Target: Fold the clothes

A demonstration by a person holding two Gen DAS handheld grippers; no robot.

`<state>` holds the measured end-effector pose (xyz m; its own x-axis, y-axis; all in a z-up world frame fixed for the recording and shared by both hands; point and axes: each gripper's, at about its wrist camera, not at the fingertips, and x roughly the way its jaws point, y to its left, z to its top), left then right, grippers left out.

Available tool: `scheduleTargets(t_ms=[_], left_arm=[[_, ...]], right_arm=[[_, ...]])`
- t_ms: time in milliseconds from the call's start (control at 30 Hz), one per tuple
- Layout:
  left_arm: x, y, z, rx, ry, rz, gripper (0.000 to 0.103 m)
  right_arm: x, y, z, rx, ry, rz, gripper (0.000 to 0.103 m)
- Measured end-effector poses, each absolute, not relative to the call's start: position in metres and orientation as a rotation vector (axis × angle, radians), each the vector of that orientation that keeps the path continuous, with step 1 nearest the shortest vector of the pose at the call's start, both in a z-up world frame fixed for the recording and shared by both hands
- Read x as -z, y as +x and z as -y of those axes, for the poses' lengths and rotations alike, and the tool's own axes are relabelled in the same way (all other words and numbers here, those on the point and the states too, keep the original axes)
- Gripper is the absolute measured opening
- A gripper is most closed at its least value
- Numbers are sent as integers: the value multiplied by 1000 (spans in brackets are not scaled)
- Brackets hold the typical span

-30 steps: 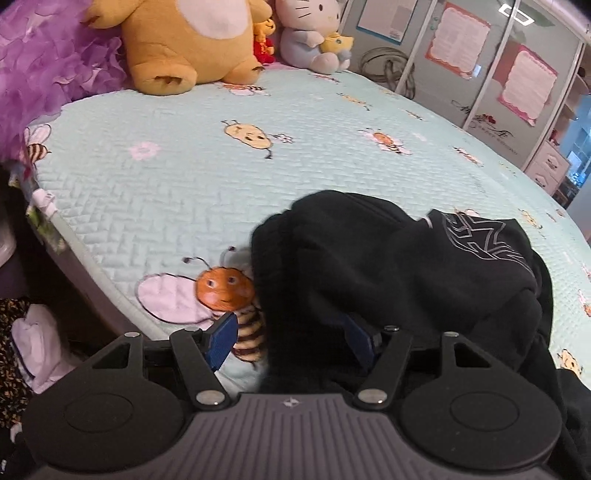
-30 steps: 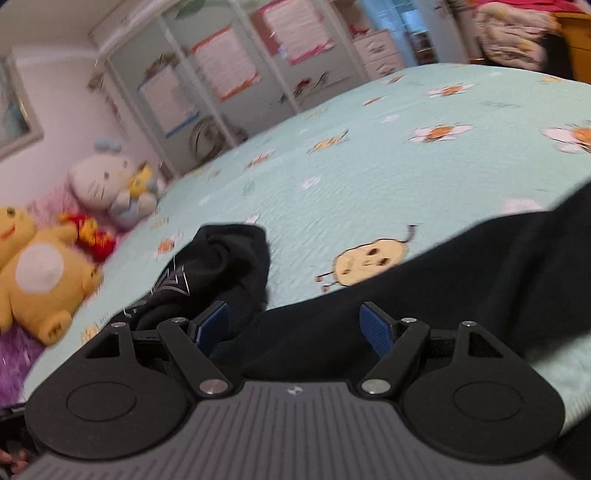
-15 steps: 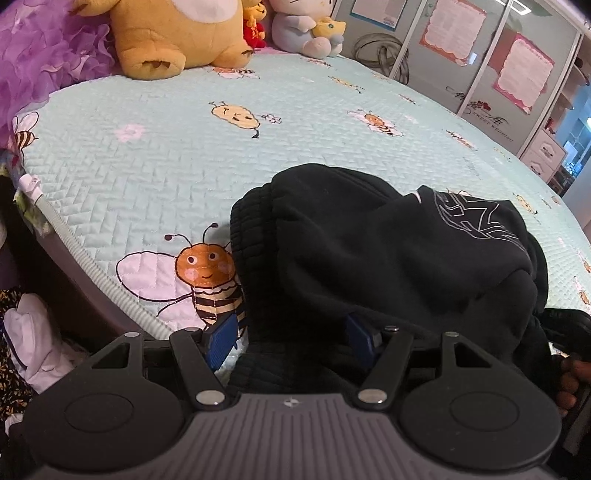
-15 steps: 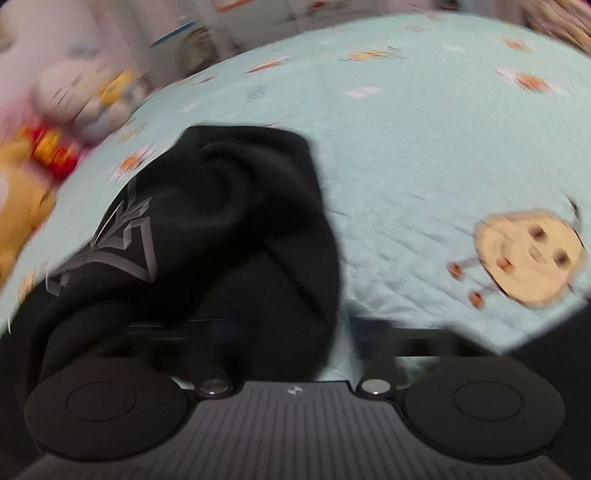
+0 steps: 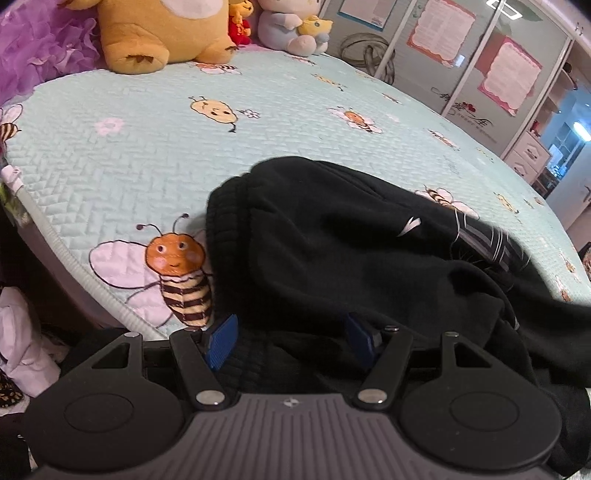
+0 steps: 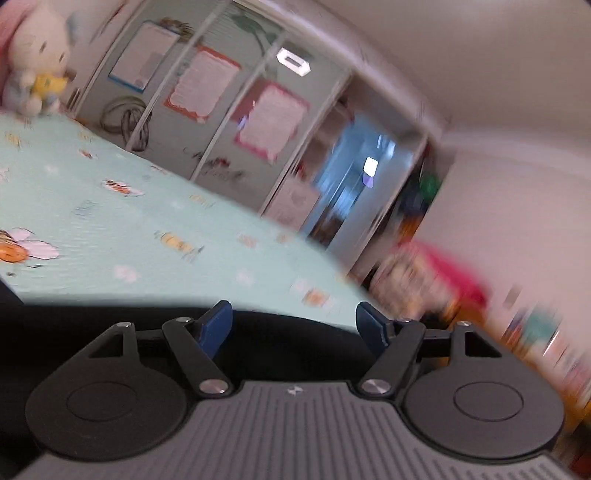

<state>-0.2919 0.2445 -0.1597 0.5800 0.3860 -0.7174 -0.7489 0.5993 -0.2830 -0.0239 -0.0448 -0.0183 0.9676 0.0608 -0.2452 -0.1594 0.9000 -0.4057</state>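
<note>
A black garment [image 5: 351, 266] was seen heaped on the near edge of a pale green bedspread [image 5: 155, 155], bunched, with its ribbed hem toward nine o'clock beside a printed bee [image 5: 177, 269]. The left gripper [image 5: 291, 338] was held with its jaws apart and black cloth lying between the blue pads; whether the pads pressed on it could not be told. The right gripper [image 6: 295, 325] was seen opening above black fabric [image 6: 110, 317], nothing being gripped. Stuffed toys [image 5: 159, 33] were set at twelve o'clock.
</note>
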Motion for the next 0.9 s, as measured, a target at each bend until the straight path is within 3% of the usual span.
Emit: scheduleTargets(t_ms=[200, 367, 633, 900], left_arm=[[153, -298, -251, -745, -614, -647, 68], [141, -304, -265, -791, -597, -612, 68], [143, -307, -332, -875, -692, -605, 70], [188, -273, -403, -801, -949, -681, 73]], right_arm=[[73, -68, 113, -154, -27, -446, 74], [102, -92, 110, -241, 198, -570, 74], [97, -113, 72, -359, 169, -576, 74], [108, -116, 56, -364, 111, -648, 74]])
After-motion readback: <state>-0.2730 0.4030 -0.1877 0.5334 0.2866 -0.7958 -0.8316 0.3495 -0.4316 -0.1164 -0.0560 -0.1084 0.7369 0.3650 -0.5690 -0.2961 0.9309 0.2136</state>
